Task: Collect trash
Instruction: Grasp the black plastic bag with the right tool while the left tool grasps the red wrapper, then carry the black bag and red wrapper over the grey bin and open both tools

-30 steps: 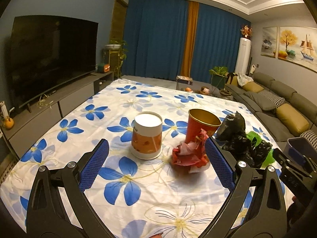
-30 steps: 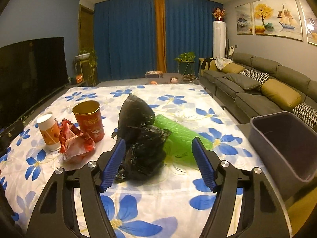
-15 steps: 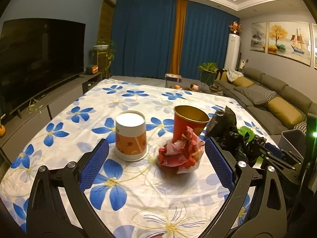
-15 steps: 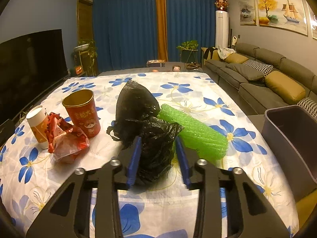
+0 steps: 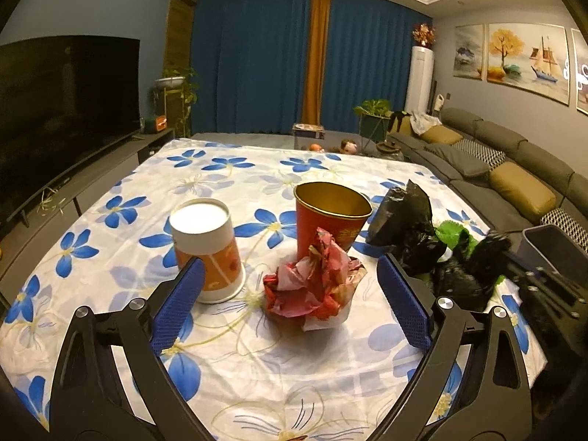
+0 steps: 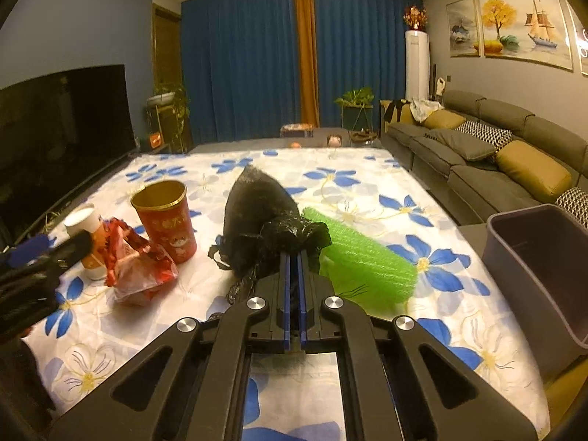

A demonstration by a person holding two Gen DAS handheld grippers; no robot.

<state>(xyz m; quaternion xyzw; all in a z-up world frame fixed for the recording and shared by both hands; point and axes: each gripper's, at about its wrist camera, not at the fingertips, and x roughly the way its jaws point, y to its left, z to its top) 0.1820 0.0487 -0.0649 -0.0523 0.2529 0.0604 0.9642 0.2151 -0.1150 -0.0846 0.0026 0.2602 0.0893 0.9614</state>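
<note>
A dim living room, with a flower-print cloth over the tabletop point(image 6: 367, 191). My right gripper point(image 6: 293, 257) has its fingers pinched on the crumpled black plastic bag point(image 6: 257, 217), mid-tabletop, touching the green foam roll point(image 6: 367, 257) at its 3 o'clock. I'd lift gently, then swing toward the grey bin point(image 6: 544, 257) at 3 o'clock. My left gripper point(image 5: 290, 294), fingers wide, faces the crumpled red wrapper point(image 5: 316, 286).

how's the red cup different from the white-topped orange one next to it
The red cup is open-topped with a gold inside; the orange cup is closed by a white lid. The red cup widens upward and stands taller; the orange cup has nearly straight sides. Both stand upright on the floral cloth.
</note>
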